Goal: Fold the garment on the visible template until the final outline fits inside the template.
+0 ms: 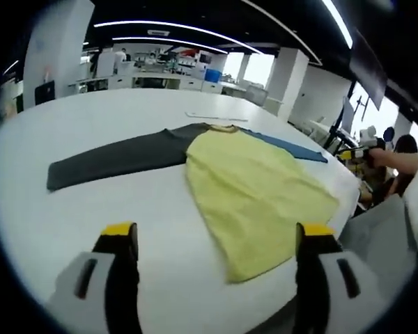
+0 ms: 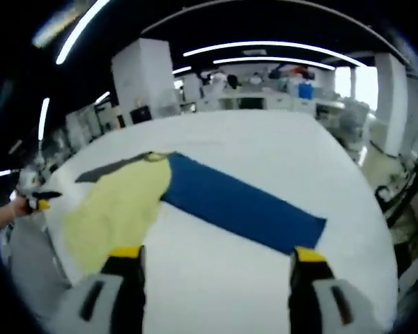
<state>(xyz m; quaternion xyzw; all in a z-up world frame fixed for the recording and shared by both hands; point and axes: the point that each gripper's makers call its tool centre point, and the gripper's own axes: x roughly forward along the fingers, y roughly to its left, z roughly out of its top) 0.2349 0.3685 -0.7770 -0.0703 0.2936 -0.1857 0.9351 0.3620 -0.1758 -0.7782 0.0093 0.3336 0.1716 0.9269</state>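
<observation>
White bench (image 1: pixel 90 125), broad and rounded at the edge, lab room beyond with desks and ceiling strip lights. Garment (image 1: pixel 251 181) lies flat on the bench: yellow body, one dark grey sleeve (image 1: pixel 118 158) stretched out across the surface, one blue sleeve (image 1: pixel 292 147) running off the far side of the body toward the bench edge. Small yellow collar at the top where the sleeves meet. Hem end of the yellow body reaches close to the near bench edge, between the left gripper's jaws in the left gripper view. Left gripper (image 1: pixel 219 240) hangs above the bench short of the cloth, jaws wide apart, yellow-tipped, nothing between them. In the right gripper view the garment (image 2: pixel 122 202) is seen from the other side: blue sleeve (image 2: pixel 240 204) laid out long and straight across the white bench (image 2: pixel 279 146), yellow body to its left, a sliver of the grey sleeve (image 2: pixel 115 167) past it. Right gripper (image 2: pixel 216 261) likewise off the fabric, jaws spread, empty, the end of the blue sleeve just ahead of its right-hand jaw. A template outline on the bench cannot be made out. A thin flat white sheet (image 1: pixel 216 116) lies on the bench beyond the collar.
</observation>
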